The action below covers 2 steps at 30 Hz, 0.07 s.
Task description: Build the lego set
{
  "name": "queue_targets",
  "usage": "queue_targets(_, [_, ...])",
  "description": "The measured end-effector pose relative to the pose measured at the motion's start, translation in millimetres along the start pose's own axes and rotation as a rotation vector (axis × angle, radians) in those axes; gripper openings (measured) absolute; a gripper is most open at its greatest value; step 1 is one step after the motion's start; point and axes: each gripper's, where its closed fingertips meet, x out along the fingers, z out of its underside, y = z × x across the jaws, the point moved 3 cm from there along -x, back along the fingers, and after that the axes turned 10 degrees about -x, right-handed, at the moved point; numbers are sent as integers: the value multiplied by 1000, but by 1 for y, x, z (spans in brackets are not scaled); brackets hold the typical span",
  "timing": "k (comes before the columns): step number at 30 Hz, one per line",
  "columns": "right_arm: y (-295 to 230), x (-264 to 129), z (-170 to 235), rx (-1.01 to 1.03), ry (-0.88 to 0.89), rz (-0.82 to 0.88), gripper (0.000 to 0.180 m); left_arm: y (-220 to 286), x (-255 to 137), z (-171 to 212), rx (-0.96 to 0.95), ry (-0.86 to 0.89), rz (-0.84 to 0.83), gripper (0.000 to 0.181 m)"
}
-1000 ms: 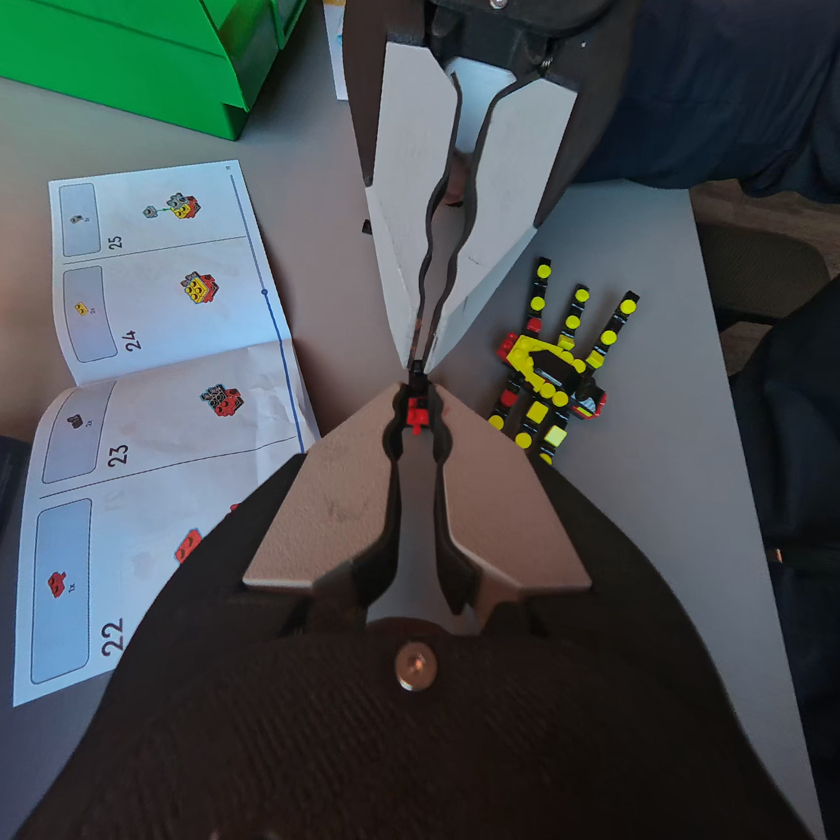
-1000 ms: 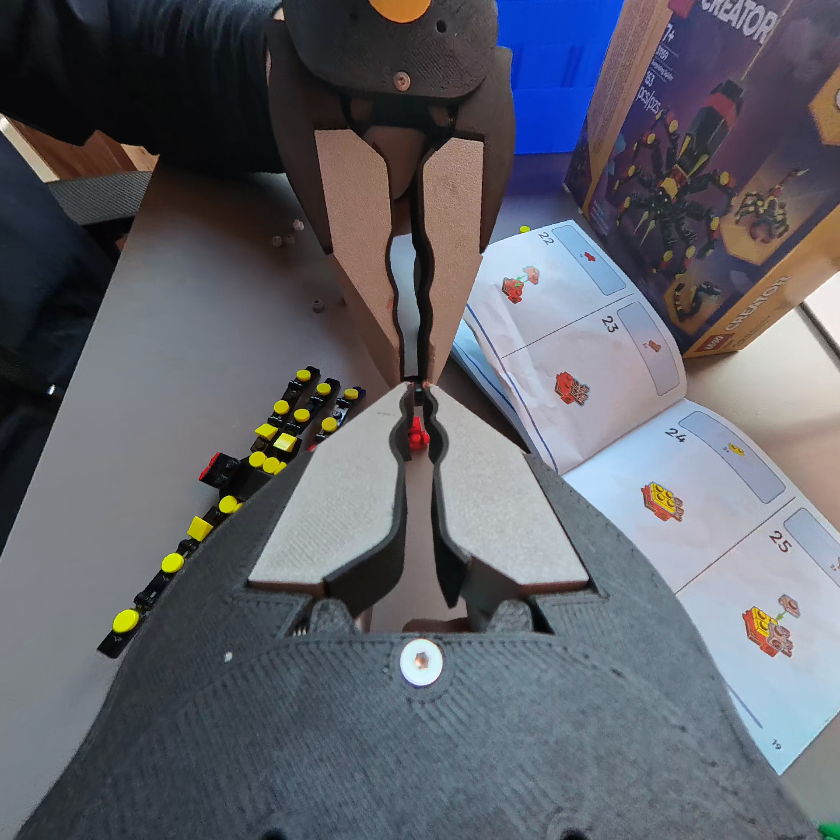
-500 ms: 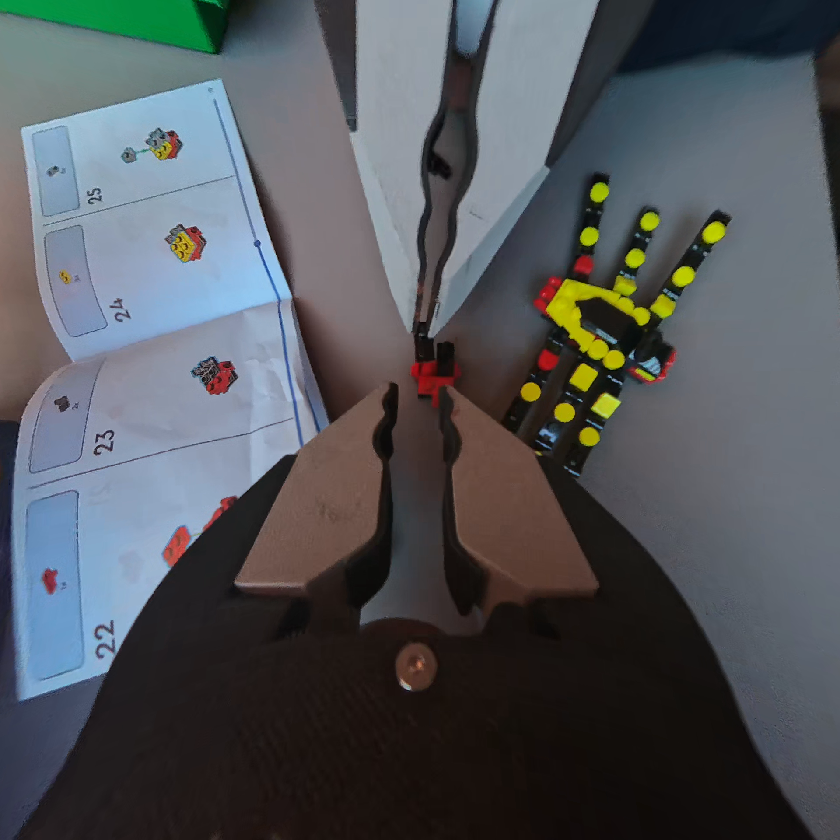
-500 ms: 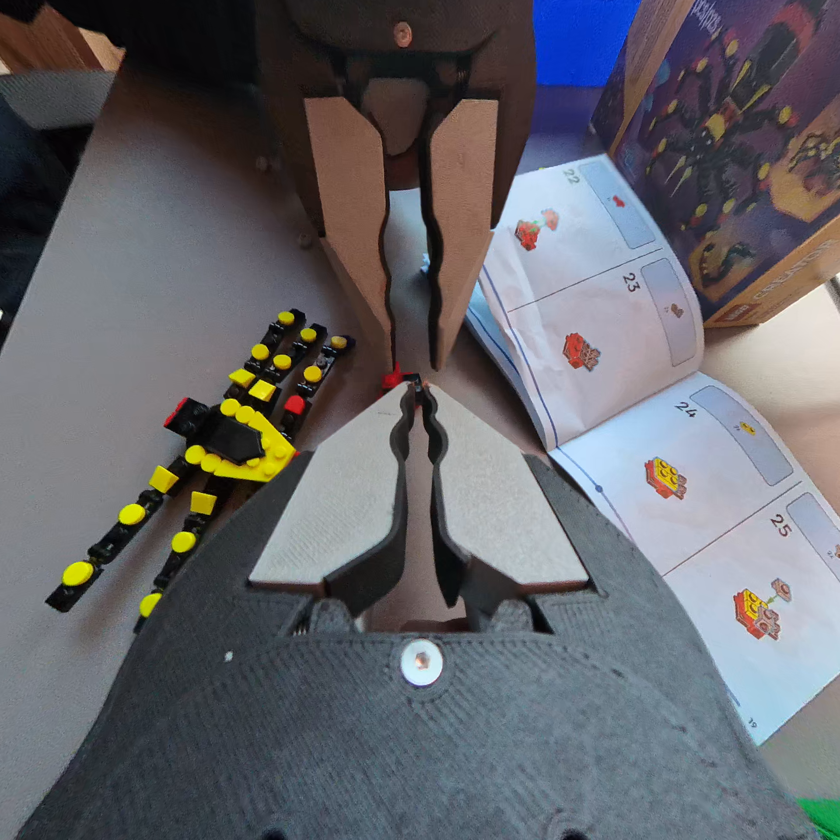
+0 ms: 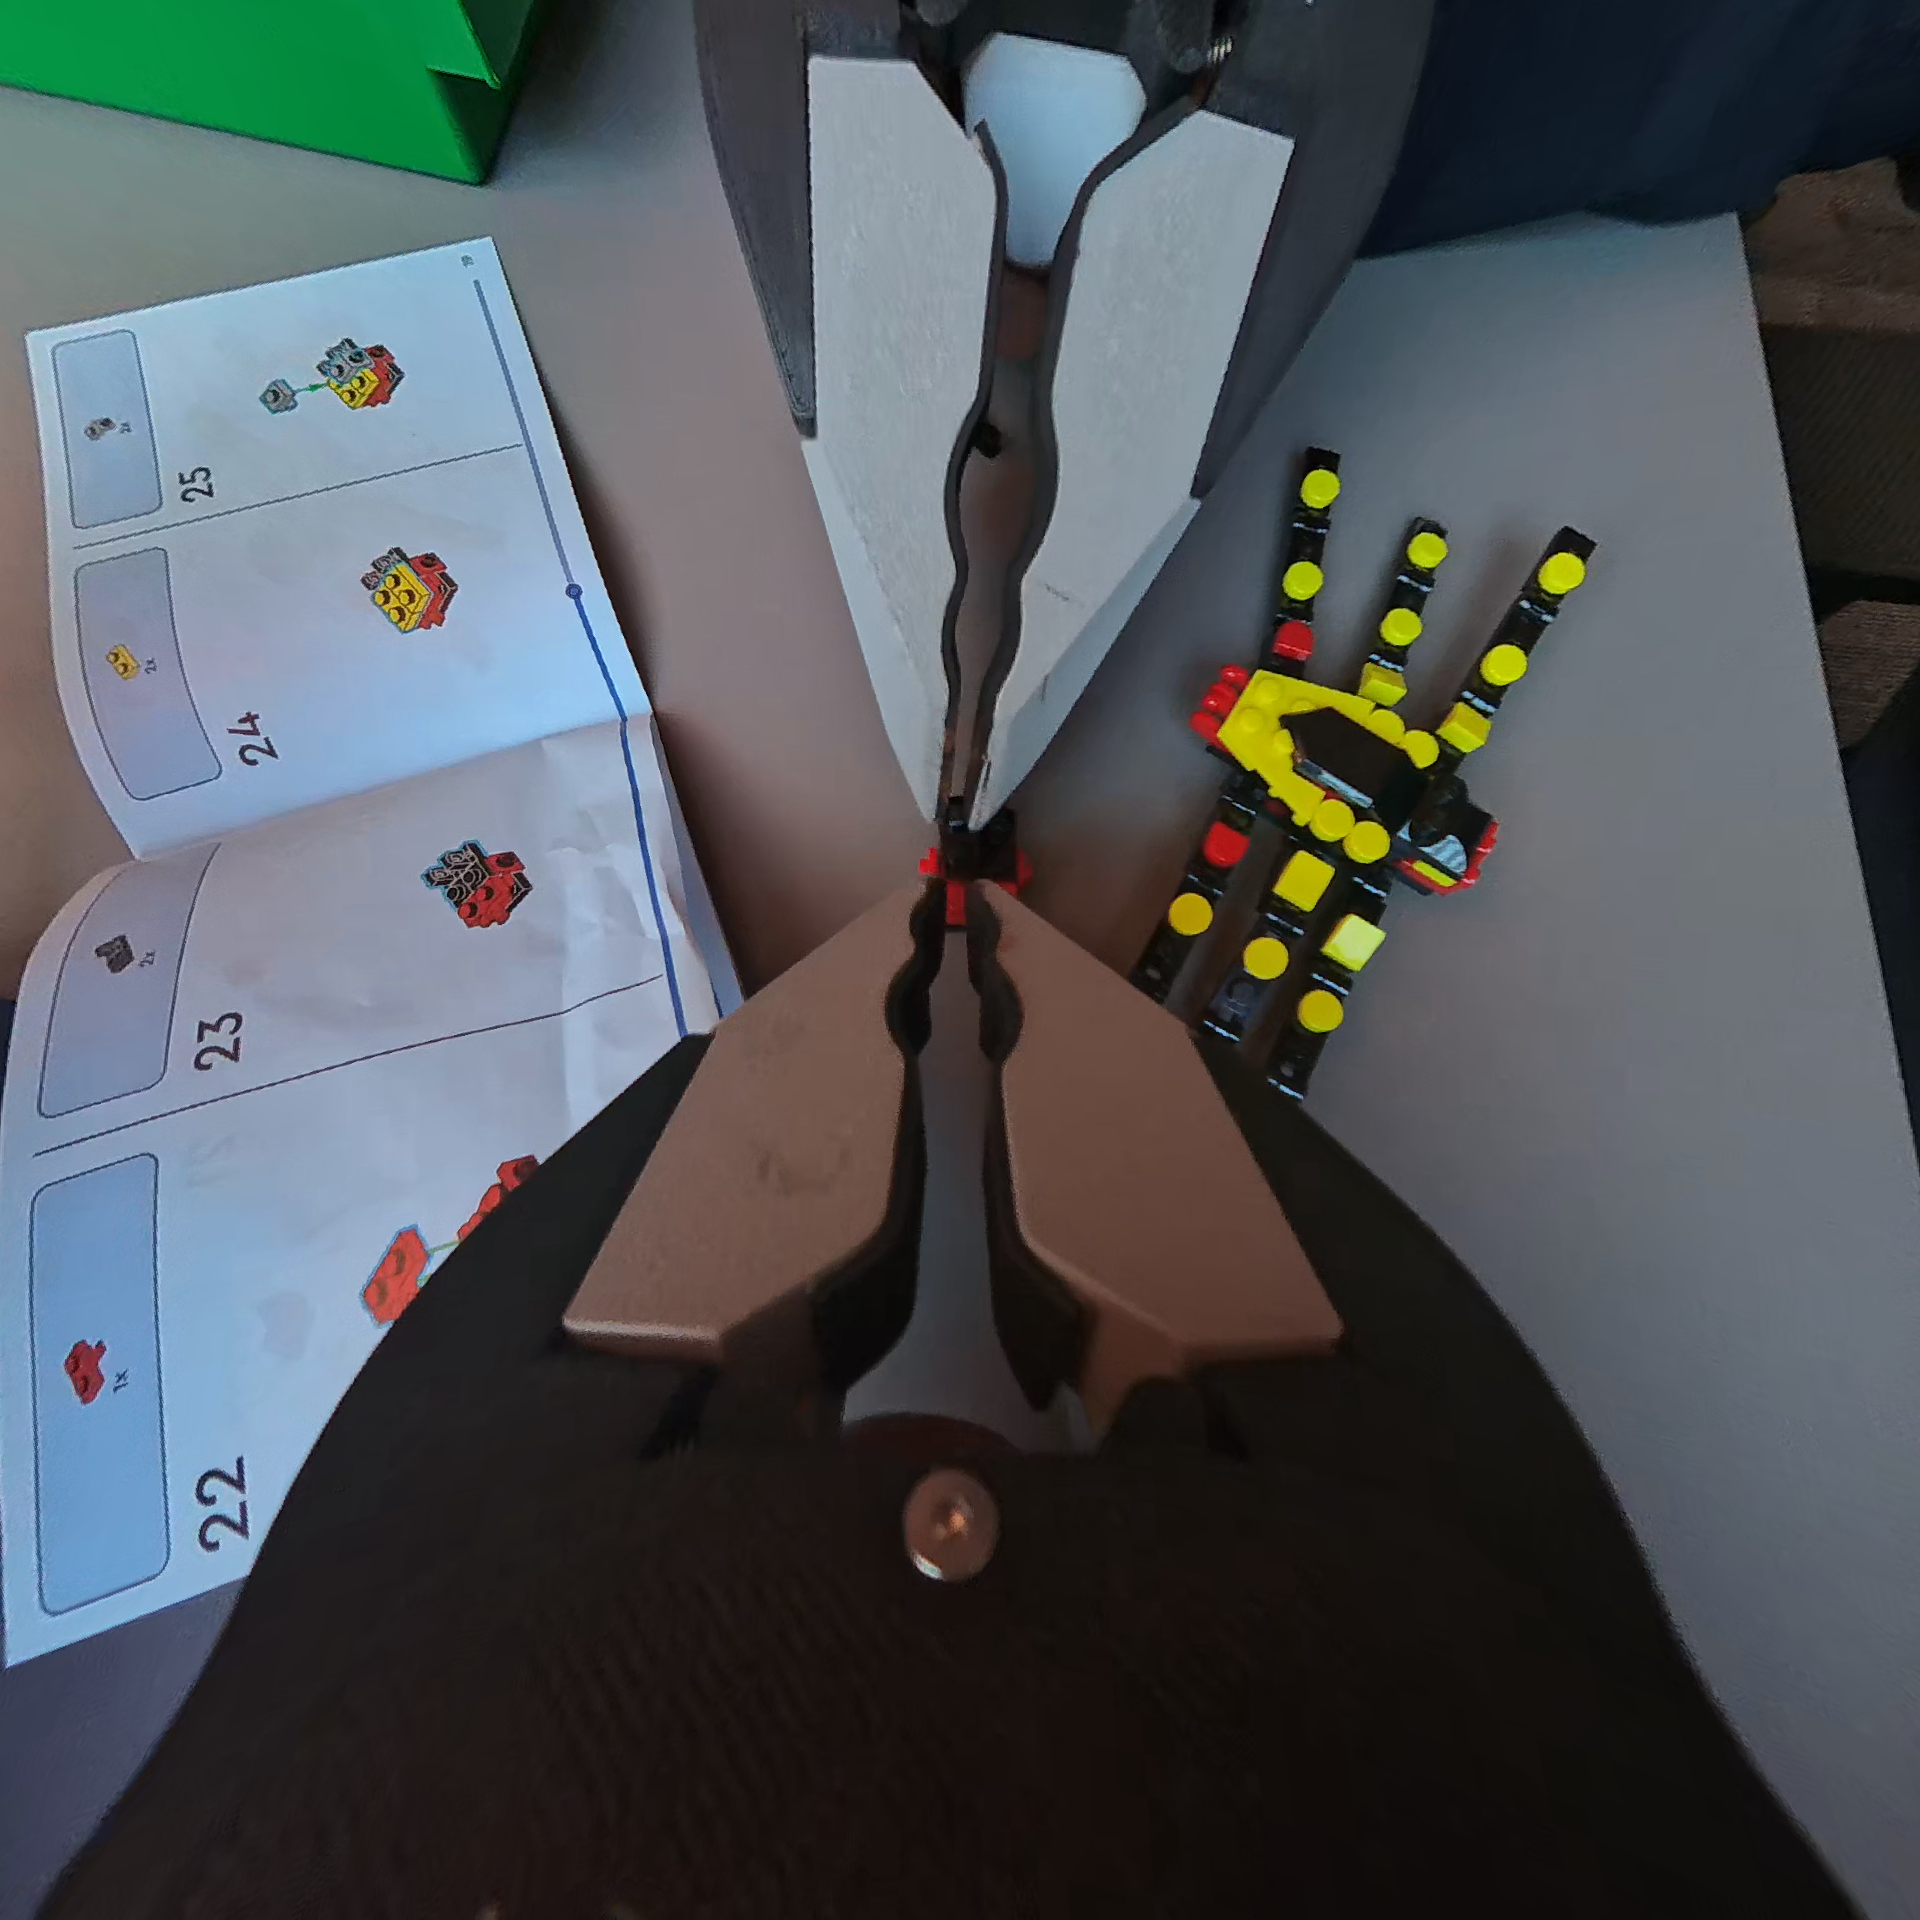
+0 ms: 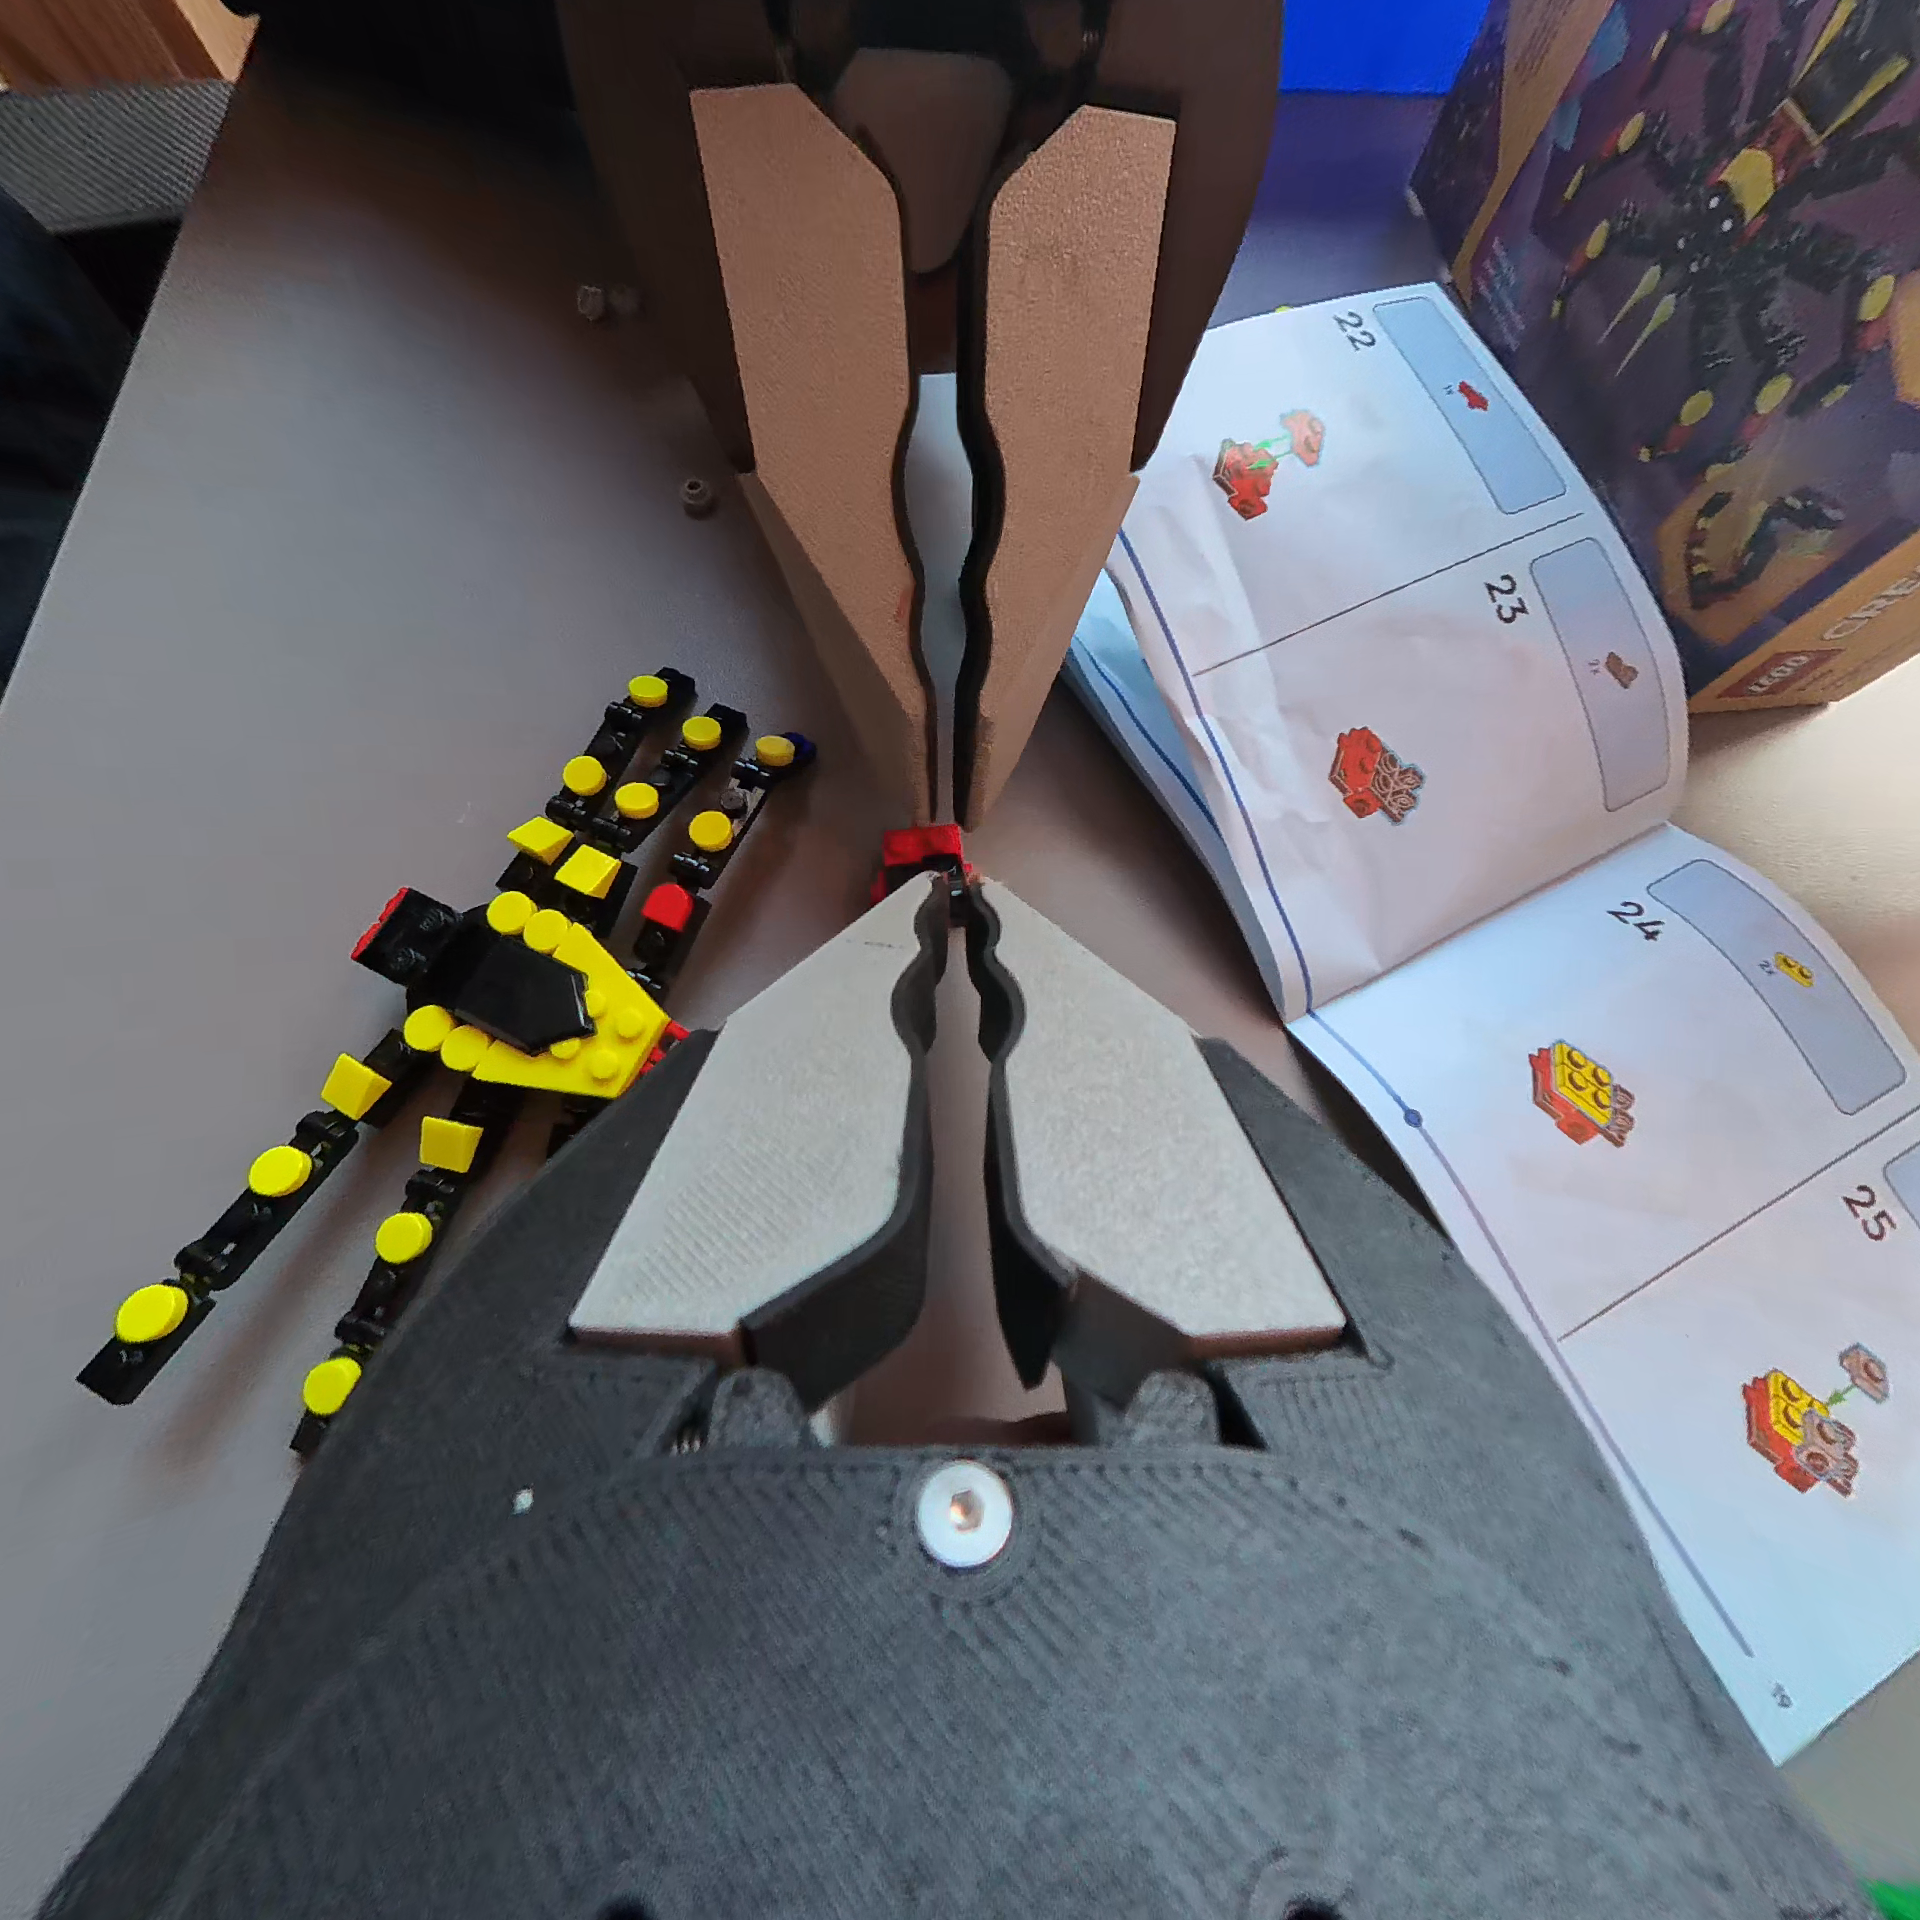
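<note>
Evidently the build is only part done: a black and yellow legged assembly (image 5: 1351, 790) lies finished on the grey table (image 5: 1621, 1299), while the open instruction booklet (image 5: 343, 831) shows several small steps, and which of them is in hand I cannot confirm. The current work is a small red and black brick cluster (image 5: 971, 868), held above the table between the two tools, just beside the assembly. The left gripper (image 5: 961, 902) is nearly closed, pinching the cluster's red part. The right gripper (image 6: 951, 902) is likewise narrow, gripping a small black piece (image 6: 948, 868) at the cluster. Whether that piece is fully seated cannot be told.
</note>
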Motion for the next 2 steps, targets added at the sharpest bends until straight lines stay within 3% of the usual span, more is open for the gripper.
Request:
queue_targets(1, [0,1,0,1,-2,-1,0,0,0,0,2,4,0,0])
queue_targets(2, [0,1,0,4,-2,-1,0,0,0,-1,3,8,0,0])
